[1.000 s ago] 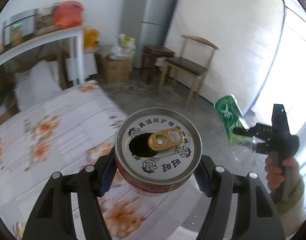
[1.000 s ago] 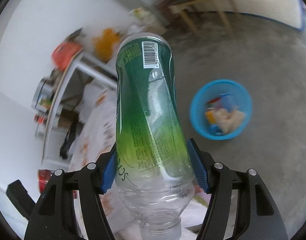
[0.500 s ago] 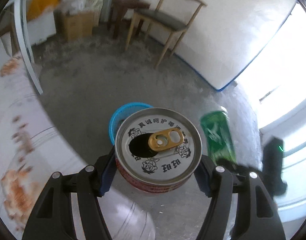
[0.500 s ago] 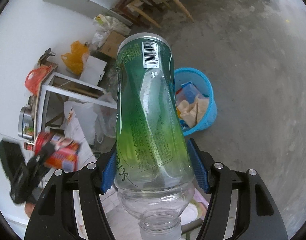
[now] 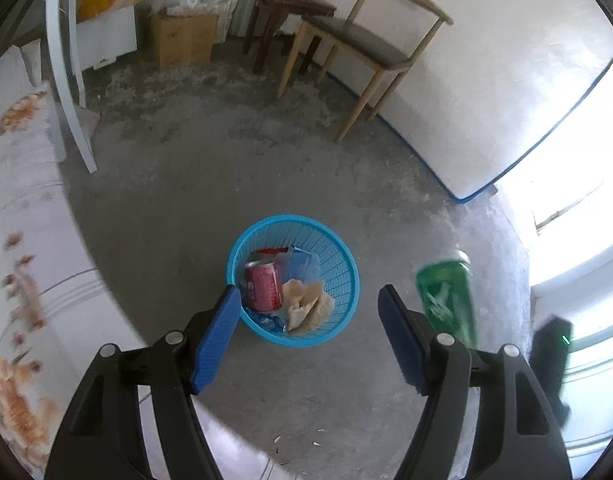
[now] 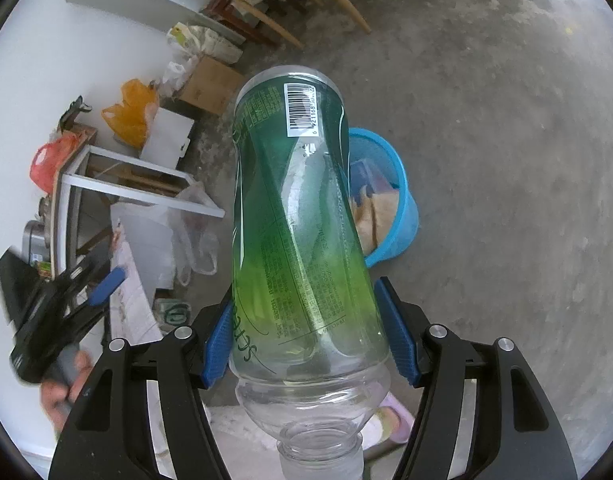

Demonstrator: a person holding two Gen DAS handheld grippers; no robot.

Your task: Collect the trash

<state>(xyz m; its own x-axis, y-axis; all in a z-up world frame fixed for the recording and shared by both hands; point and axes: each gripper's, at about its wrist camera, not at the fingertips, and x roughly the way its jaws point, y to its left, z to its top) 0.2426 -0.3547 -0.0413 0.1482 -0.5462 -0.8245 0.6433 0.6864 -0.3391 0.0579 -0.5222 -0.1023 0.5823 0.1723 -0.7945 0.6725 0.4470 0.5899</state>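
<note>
Nearest to us, the right claw (image 6: 308,344) is clamped on the green plastic bottle (image 6: 302,232), blue pads pressing its lower body, neck twd the camera, long axis running straight out ahead of the claw. The bottle is thin clear plastic w/ a glossy green sleeve, dented, looks empty.

The left claw (image 5: 310,340) stands wide w/ nothing between the pads; its jaws have just been opening. The red can (image 5: 262,286) lies in the blue basket (image 5: 346,280), just beyond and below the left claw.

For the right claw, the basket sits ahead and slightly right, half hidden behind the bottle. We judge the right needs to carry fwd over the rim before letting go. The basket is ribbed mesh plastic, round, holding crumpled paper (image 5: 306,300) too.
</note>
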